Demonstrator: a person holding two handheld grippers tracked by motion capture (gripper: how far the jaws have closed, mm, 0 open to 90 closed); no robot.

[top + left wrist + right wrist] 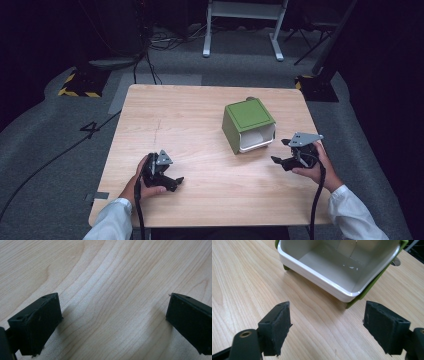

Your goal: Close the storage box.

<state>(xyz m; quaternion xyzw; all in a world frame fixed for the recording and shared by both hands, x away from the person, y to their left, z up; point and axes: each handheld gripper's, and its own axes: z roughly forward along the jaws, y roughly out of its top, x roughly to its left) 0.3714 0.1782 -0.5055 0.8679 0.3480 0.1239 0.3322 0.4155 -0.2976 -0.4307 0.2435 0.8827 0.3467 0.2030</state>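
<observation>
A green box [247, 120] with a white inner liner lies on its side on the wooden table [200, 125], right of centre, its opening [257, 137] facing the near right. In the right gripper view the white interior [337, 262] is empty. My right gripper [279, 151] is held just right of the box, open, jaws spread wide and pointing at the opening [327, 312]. My left gripper [175, 181] rests low over the near left of the table, open, with bare wood between its jaws [113, 312].
Past the table's far edge the grey floor holds cables [165, 40], a white frame's legs [240, 30] and yellow-black striped blocks [82, 82]. Black marks [92, 129] lie on the floor at left.
</observation>
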